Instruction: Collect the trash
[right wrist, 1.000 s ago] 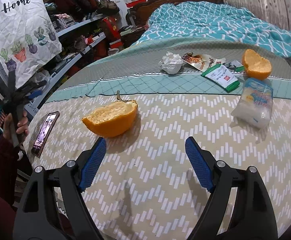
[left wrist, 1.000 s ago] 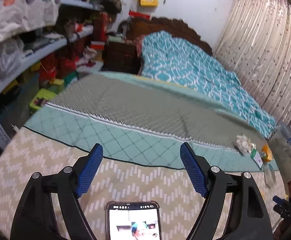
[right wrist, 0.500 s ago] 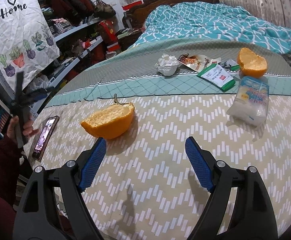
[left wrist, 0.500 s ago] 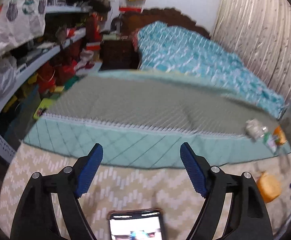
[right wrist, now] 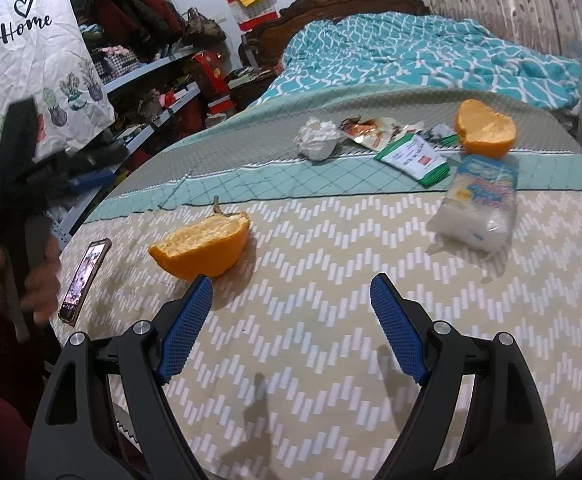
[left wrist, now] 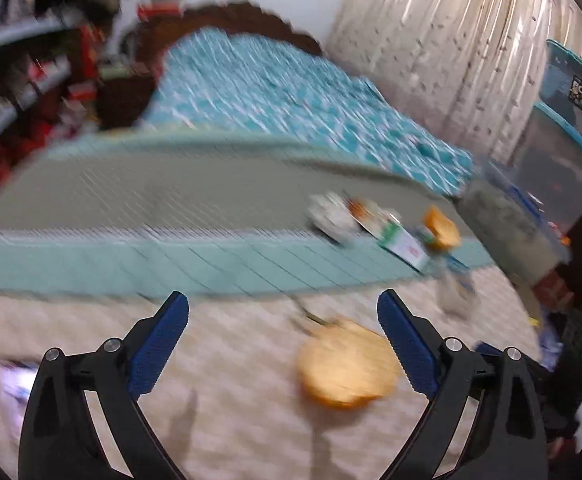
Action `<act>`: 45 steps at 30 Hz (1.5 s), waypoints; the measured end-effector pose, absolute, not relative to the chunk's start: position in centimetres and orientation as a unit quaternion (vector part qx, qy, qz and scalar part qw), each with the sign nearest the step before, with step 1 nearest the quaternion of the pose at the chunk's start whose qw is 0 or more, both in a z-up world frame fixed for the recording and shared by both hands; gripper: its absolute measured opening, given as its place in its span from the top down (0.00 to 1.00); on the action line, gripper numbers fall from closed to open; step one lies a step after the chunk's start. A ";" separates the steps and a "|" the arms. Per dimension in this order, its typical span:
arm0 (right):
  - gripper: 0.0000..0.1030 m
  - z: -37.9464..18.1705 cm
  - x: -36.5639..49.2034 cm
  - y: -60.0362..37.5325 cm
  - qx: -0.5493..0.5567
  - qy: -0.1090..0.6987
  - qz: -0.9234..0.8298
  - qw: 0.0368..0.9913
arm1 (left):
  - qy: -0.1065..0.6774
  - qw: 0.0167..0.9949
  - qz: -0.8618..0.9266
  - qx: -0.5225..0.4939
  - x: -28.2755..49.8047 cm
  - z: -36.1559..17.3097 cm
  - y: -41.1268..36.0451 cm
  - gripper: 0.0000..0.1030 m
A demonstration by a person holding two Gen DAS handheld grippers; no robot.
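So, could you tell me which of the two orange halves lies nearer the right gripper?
The orange half with the stem, on the beige zigzag cloth beside the phone; the other orange half sits far back by the wrappers.

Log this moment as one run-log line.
left gripper: jaws opening, empty | right gripper: open, empty | nearest trash: orange peel half, on table
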State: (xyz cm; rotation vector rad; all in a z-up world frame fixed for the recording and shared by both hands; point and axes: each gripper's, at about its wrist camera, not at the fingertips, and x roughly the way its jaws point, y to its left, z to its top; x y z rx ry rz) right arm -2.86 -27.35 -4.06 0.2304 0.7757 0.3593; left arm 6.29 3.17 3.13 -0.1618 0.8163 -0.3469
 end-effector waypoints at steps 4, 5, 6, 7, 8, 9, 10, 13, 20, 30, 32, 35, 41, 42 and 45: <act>0.21 -4.4 -2.8 -28.7 0.124 0.375 0.169 0.903 | 0.415 0.889 -0.180 -0.069 5.5 0.7 0.0 0.11; 0.21 -4.6 -2.7 -29.0 0.129 0.377 0.168 0.902 | 0.414 0.889 -0.183 -0.066 5.1 0.4 -0.3 0.11; 0.21 -4.9 -2.6 -29.2 0.135 0.380 0.169 0.899 | 0.414 0.889 -0.186 -0.060 4.7 0.2 -0.7 0.10; 0.21 -5.2 -2.4 -29.3 0.141 0.383 0.171 0.897 | 0.416 0.888 -0.187 -0.054 4.5 0.0 -0.8 0.10; 0.21 -5.3 -2.2 -29.4 0.145 0.385 0.173 0.895 | 0.417 0.888 -0.187 -0.045 4.2 -0.2 -1.0 0.08; 0.21 -5.4 -2.0 -29.4 0.147 0.386 0.174 0.894 | 0.419 0.888 -0.186 -0.040 4.1 -0.5 -1.1 0.08; 0.21 -5.6 -2.0 -29.3 0.148 0.386 0.177 0.893 | 0.423 0.887 -0.183 -0.037 4.0 -0.9 -1.2 0.08; 0.21 -5.6 -1.9 -28.8 0.144 0.386 0.184 0.892 | 0.444 0.877 -0.180 -0.047 4.3 -1.8 -0.8 0.08; 0.21 -5.4 -2.1 -29.0 0.141 0.385 0.175 0.895 | 0.432 0.882 -0.184 -0.051 4.4 -1.5 -0.5 0.08; 0.21 -5.8 -1.4 -27.7 0.131 0.398 0.179 0.890 | 0.339 0.938 -0.076 0.009 5.6 3.3 11.8 0.08; 0.21 -5.8 -1.4 -27.2 0.128 0.400 0.181 0.889 | 0.325 0.945 -0.043 -0.007 6.6 3.4 15.4 0.08; 0.21 -5.6 -1.3 -26.1 0.120 0.402 0.184 0.889 | 0.324 0.945 -0.010 -0.046 8.6 2.8 20.0 0.09; 0.21 -5.0 -1.5 -24.7 0.097 0.400 0.185 0.892 | 0.347 0.936 0.004 -0.062 10.8 0.2 22.9 0.09; 0.21 -4.9 -1.6 -24.7 0.096 0.400 0.184 0.892 | 0.356 0.933 0.007 -0.054 11.0 -0.3 23.1 0.09; 0.21 -5.0 -1.5 -24.7 0.099 0.402 0.184 0.892 | 0.371 0.927 0.001 -0.056 11.2 -0.8 23.3 0.09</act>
